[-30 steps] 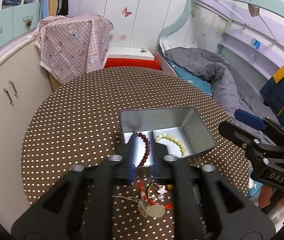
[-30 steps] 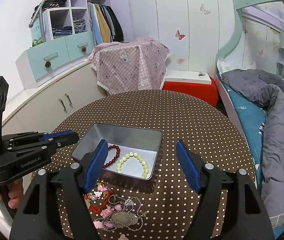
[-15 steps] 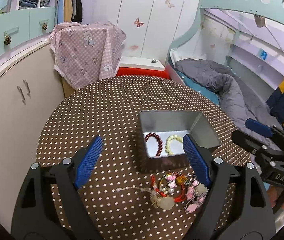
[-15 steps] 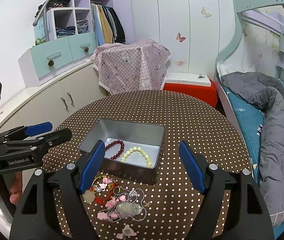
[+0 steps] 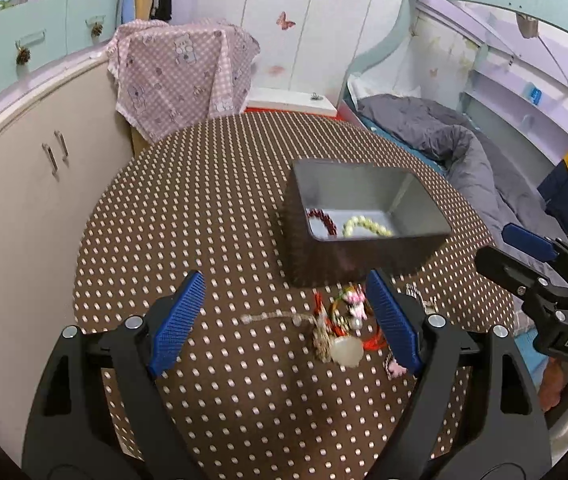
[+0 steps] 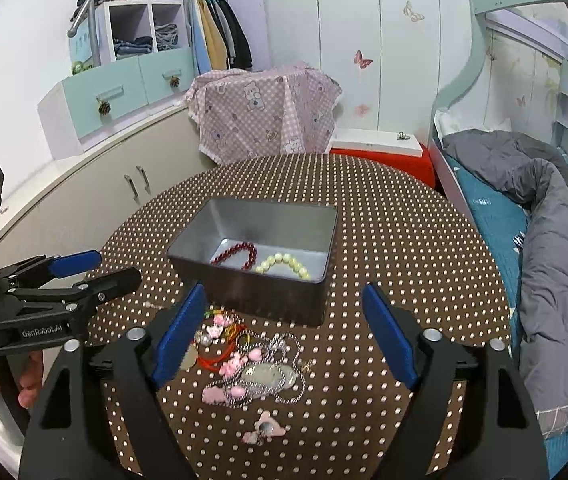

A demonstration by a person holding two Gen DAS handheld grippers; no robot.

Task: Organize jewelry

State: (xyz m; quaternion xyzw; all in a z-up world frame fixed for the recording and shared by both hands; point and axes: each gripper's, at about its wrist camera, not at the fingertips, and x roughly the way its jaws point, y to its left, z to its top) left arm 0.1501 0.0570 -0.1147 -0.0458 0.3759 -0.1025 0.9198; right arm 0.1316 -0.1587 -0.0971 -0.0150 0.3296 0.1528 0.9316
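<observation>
A grey metal tin (image 5: pixel 420 224) (image 6: pixel 211 236) stands on the round brown polka-dot table (image 5: pixel 187 216) (image 6: pixel 404 240). Inside lie a dark red bead bracelet (image 5: pixel 324 218) (image 6: pixel 237 254) and a pale green bead bracelet (image 5: pixel 366 226) (image 6: pixel 284 264). A tangle of loose jewelry (image 5: pixel 340 328) (image 6: pixel 251 360) with red cord, pink charms and silver chains lies on the table in front of the tin. My left gripper (image 5: pixel 284 320) is open and empty above the pile's left part. My right gripper (image 6: pixel 284 336) is open and empty above the pile.
White cabinets (image 6: pixel 95 184) curve along the table's left. A pink checked cloth (image 6: pixel 267 112) covers something behind the table. A bed with a grey duvet (image 6: pixel 544 216) is at the right. A red and white box (image 6: pixel 380 148) stands at the back.
My left gripper has opened, leaving the red bracelet in the tin, and has drawn back and up from it. My right gripper has pulled back slightly.
</observation>
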